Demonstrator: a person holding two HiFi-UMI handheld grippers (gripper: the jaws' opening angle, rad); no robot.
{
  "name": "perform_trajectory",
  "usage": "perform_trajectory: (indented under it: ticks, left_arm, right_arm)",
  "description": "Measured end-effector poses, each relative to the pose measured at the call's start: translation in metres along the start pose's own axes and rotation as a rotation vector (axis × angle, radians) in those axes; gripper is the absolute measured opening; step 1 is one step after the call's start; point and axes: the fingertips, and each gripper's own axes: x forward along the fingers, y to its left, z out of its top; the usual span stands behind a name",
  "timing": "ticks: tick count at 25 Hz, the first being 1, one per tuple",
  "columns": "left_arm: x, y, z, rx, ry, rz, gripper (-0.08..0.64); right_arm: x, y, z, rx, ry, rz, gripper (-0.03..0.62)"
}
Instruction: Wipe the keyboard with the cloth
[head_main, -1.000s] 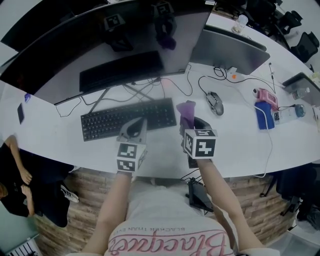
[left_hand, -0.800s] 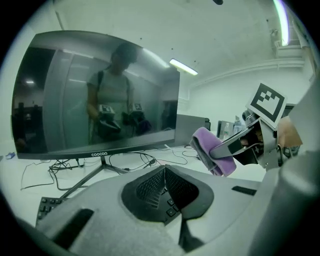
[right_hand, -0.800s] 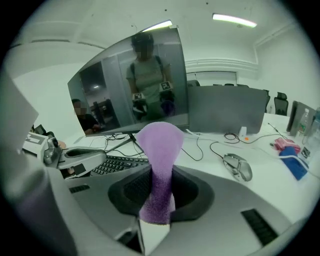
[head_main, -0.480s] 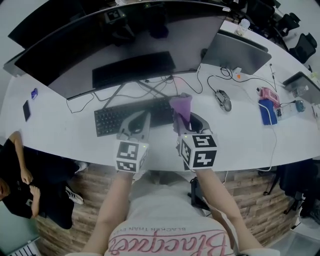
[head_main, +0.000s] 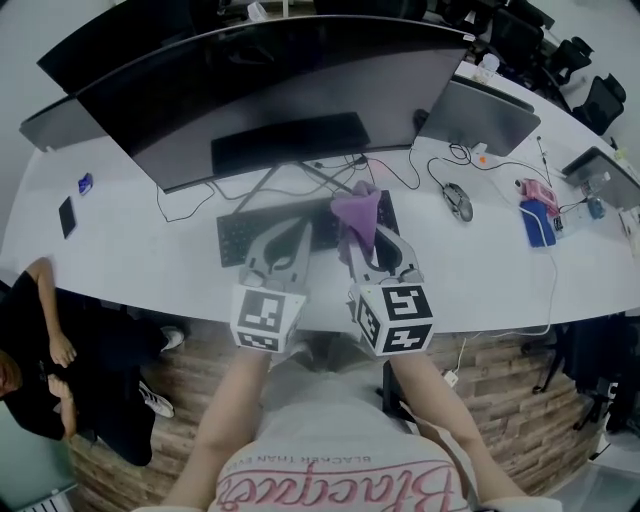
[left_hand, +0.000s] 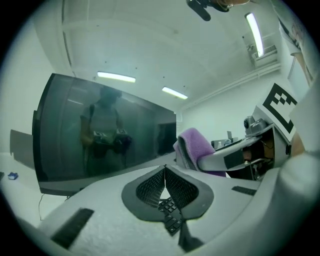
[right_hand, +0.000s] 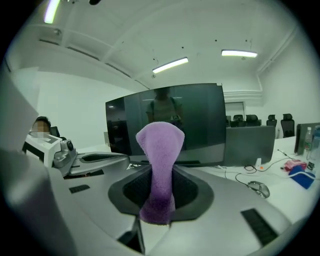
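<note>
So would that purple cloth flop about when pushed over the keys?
Probably soft: the purple cloth pinched in the right hand-held gripper folds over at its top. Its fuzzy nap likely grips rather than slides. Seems light, standing up unsupported.

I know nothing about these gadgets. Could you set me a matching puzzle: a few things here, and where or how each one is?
Things:
1. purple cloth
2. keyboard
3. mouse
4. left gripper

Places or states:
A. off to the keyboard's right
B. clamped in the right gripper jaws
C. jaws shut, nothing held
D. black, flat on the desk

Pairs: 1-B, 2-D, 3-A, 4-C.
</note>
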Motion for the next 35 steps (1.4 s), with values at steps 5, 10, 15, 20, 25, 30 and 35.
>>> perform_trajectory:
  ticks: [5,10,15,20,25,30,35]
  left_arm:
    - [-0.027,0.008,0.013,0.013,-0.054,-0.008,0.008]
    - [-0.043,0.011,0.019,-0.006,-0.088,0.008,0.008]
    - [-0.055,0.011,0.023,-0.024,-0.142,0.039,0.008]
    - [-0.051,0.007,0.034,-0.003,-0.168,0.062,0.008]
    - [-0.041,-0.004,0.040,-0.001,-0.170,0.068,0.008]
    - [-0.030,-0.011,0.042,0.028,-0.162,0.083,0.008]
    - [-0.024,-0.011,0.042,0.044,-0.152,0.105,0.008]
  right_arm:
    - [-0.007,0.041,0.011,-0.052,-0.087,0.031,0.087]
    - [-0.018,0.066,0.020,-0.089,-0.178,0.061,0.087]
    - [-0.025,0.076,0.021,-0.101,-0.221,0.090,0.087]
    - [-0.026,0.073,0.022,-0.106,-0.231,0.112,0.087]
    - [-0.026,0.063,0.027,-0.123,-0.231,0.137,0.087]
    - [-0.023,0.055,0.029,-0.129,-0.226,0.163,0.087]
    - [-0.020,0.052,0.031,-0.147,-0.229,0.172,0.087]
